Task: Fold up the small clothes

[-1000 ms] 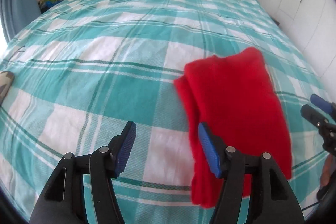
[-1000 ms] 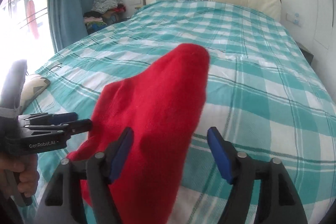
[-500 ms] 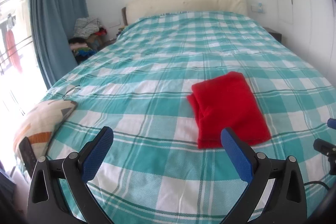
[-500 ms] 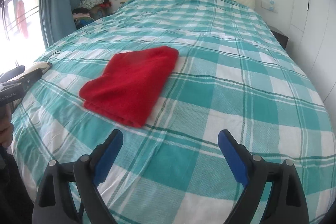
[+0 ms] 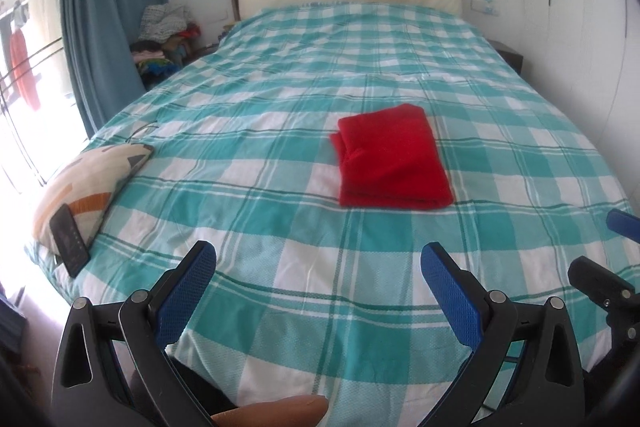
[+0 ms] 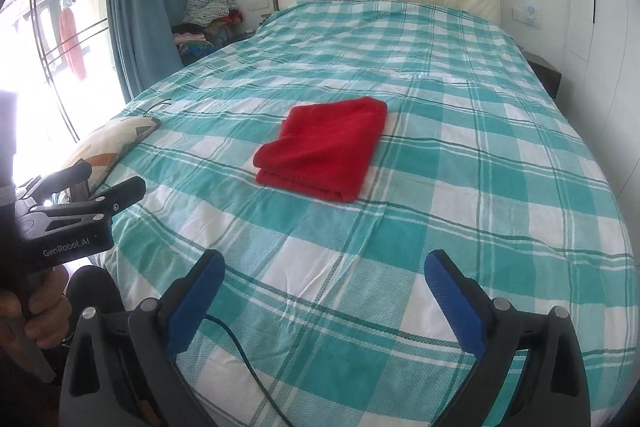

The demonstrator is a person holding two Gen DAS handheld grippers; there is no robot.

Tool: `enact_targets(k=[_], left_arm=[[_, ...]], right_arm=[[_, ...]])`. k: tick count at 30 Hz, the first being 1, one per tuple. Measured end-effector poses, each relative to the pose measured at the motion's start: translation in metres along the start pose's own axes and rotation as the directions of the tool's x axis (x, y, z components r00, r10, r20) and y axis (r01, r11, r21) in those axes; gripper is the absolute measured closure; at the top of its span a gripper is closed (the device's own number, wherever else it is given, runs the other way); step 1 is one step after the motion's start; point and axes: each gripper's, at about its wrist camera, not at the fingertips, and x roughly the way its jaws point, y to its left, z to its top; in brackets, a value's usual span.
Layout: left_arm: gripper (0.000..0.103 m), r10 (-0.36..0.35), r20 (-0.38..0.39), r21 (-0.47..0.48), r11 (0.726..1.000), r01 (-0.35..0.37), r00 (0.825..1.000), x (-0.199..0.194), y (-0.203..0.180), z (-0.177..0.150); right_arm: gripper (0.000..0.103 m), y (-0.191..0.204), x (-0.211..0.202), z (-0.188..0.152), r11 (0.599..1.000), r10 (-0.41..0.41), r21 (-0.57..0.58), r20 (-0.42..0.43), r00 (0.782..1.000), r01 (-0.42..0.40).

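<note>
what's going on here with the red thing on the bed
A person holds a two-finger tool in each hand, folding small clothes. The red garment lies folded on the checked bedspread, touched by neither. The left tool is open and empty. The right tool is opening, nothing between its jaws.

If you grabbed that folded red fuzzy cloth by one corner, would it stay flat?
Probably not. The folded red fuzzy cloth looks soft, with rounded layered edges, so it would likely droop and unfold. It seems light, barely denting the teal checked bedspread. Its fuzzy knit probably grips rather than slips.
</note>
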Motion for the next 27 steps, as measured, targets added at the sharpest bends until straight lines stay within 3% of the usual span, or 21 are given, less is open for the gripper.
enact_targets(k=[27], left_arm=[[0.0,0.03,0.027,-0.02,0.999,-0.029,0.999,-0.028,-0.003,-0.003]], right_arm=[[0.001,0.024,-0.038,0.001,0.998,-0.053,-0.04,0.091,0.994,0.056]])
